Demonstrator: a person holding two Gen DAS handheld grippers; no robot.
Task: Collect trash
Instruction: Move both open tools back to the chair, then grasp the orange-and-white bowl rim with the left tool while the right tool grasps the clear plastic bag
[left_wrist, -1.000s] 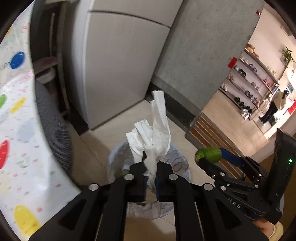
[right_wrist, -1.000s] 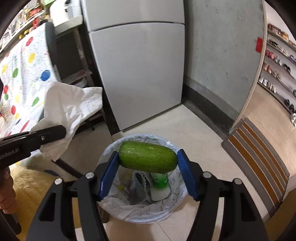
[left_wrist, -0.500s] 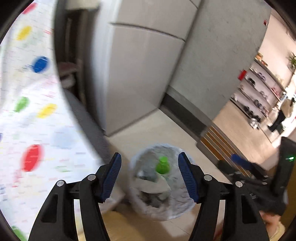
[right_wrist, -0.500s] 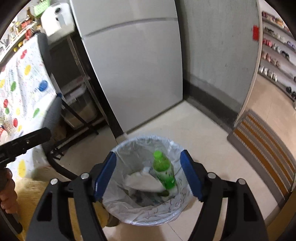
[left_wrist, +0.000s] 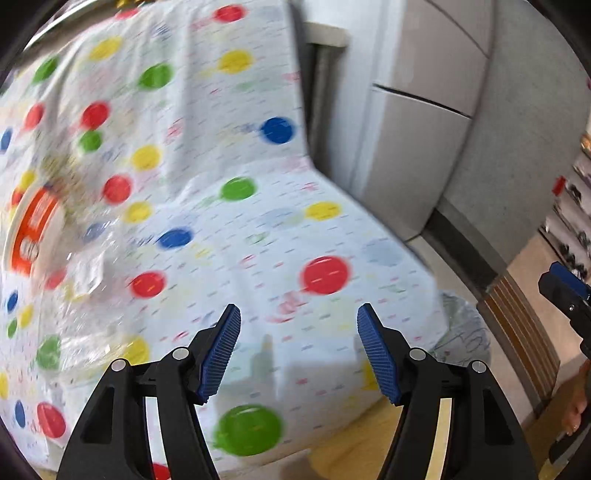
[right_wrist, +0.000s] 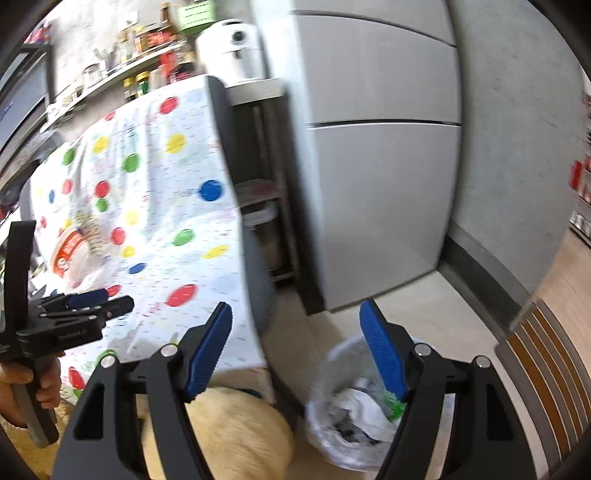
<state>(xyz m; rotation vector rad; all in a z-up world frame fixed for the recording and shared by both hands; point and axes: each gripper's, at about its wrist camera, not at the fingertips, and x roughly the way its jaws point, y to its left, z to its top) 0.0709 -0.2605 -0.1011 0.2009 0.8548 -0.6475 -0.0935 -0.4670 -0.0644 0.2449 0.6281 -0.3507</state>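
My left gripper (left_wrist: 298, 343) is open and empty above the polka-dot tablecloth (left_wrist: 221, 229). It also shows at the left of the right wrist view (right_wrist: 99, 299). My right gripper (right_wrist: 295, 339) is open and empty, above the floor beside the table's corner. The trash bin (right_wrist: 332, 413) with a clear liner stands on the floor at the lower right; white tissue (right_wrist: 354, 402) and a green bottle (right_wrist: 395, 406) lie in it. Its rim shows past the table edge in the left wrist view (left_wrist: 465, 332). An orange-and-white round package (left_wrist: 29, 229) and crinkled clear plastic (left_wrist: 81, 273) lie on the table at the left, blurred.
A grey fridge (right_wrist: 376, 155) stands behind the bin. A dark chair back (right_wrist: 258, 280) is at the table's edge. A yellow fuzzy cushion (right_wrist: 229, 432) sits below the right gripper. A striped mat (right_wrist: 546, 376) lies on the floor at the right. Shelves with bottles (right_wrist: 147, 55) are behind the table.
Both grippers opened: the tissue and the green cucumber left the jaws, and tissue now lies in the bin. Both grippers then swung left toward the table.
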